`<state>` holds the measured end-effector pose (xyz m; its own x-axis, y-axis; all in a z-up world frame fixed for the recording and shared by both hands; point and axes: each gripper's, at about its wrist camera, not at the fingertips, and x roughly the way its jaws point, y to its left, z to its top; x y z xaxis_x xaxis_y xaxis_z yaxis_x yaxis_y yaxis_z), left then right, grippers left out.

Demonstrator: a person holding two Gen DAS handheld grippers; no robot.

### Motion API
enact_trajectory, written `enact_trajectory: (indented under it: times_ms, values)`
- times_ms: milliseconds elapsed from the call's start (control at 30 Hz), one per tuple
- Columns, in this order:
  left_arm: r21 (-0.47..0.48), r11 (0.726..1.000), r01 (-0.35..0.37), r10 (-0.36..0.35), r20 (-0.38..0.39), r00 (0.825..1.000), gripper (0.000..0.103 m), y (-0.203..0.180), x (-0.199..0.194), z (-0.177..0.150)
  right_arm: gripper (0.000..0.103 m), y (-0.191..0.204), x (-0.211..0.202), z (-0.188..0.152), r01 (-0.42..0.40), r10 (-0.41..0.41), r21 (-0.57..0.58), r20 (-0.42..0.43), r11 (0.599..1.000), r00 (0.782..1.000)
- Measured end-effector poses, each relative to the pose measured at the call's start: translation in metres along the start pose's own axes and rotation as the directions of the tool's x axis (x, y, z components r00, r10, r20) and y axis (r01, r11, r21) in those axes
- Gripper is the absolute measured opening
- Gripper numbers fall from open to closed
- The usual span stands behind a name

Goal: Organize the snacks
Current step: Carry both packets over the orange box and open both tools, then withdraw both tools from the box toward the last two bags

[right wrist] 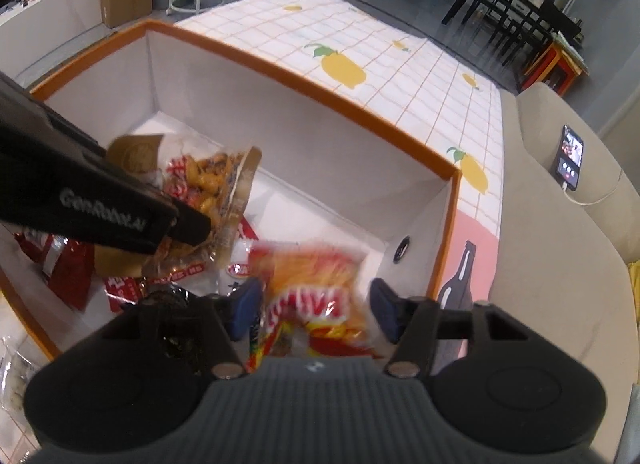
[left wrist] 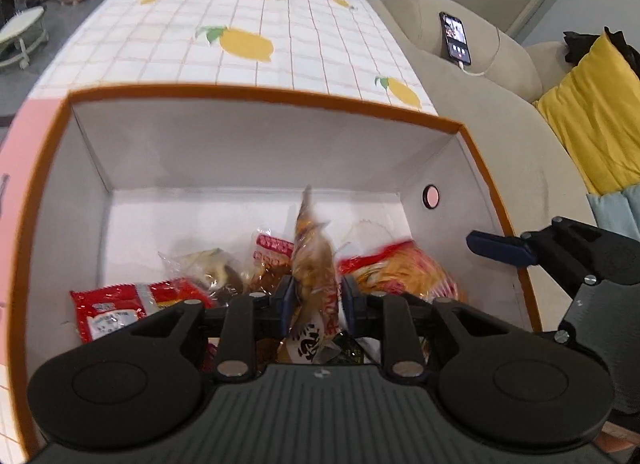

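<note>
A white box with an orange rim (left wrist: 256, 92) holds several snack packets. My left gripper (left wrist: 316, 298) is shut on a clear packet of brown snacks (left wrist: 314, 264), held upright over the box; in the right wrist view that packet (right wrist: 216, 183) hangs from the left gripper's black fingers (right wrist: 188, 223). My right gripper (right wrist: 314, 310) is open above the box (right wrist: 304, 83), with an orange-and-red snack bag (right wrist: 316, 284) blurred between its blue pads, not clamped. That bag (left wrist: 404, 272) lies at the box's right side. A red packet (left wrist: 116, 310) lies at the left.
The box stands on a table with a lemon-print checked cloth (left wrist: 240, 43). A beige sofa (left wrist: 480, 111) with a phone (left wrist: 455, 37) on its arm and a yellow cushion (left wrist: 596, 115) is to the right. A clear packet (right wrist: 12, 376) lies outside the box at the left.
</note>
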<state>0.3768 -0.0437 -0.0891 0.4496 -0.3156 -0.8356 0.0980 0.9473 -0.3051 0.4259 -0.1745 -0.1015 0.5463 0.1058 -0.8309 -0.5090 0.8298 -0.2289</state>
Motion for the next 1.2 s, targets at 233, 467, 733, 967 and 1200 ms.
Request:
enact_trajectory:
  times_ms: [233,467,733,967,1200]
  values:
    - [0.012,1.000,-0.021,0.021,0.076,0.997,0.066,-0.004,-0.026,-0.001,0.070,0.001,-0.014,0.000,0.005,-0.005,0.025,0.003,1.000,1.000]
    - [0.091,0.994,-0.064,0.046,0.192,0.980,0.068,-0.019,-0.065,-0.009,0.077,0.009,-0.034,-0.002,0.009,-0.009,0.015,0.006,1.000,1.000]
    - [0.115,0.989,-0.098,0.057,0.314,0.948,0.068,-0.029,-0.119,-0.030,0.078,0.014,-0.079,-0.005,-0.009,0.004,0.083,0.062,0.997,0.998]
    - [0.144,0.981,-0.127,0.056,0.416,0.908,0.068,-0.036,-0.165,-0.062,0.078,0.015,-0.133,-0.026,-0.037,0.004,0.239,0.137,0.970,0.991]
    - [0.142,0.970,-0.196,0.113,0.449,0.886,0.068,-0.036,-0.195,-0.099,0.078,0.027,-0.188,-0.062,-0.115,0.011,0.410,0.248,0.905,0.969]
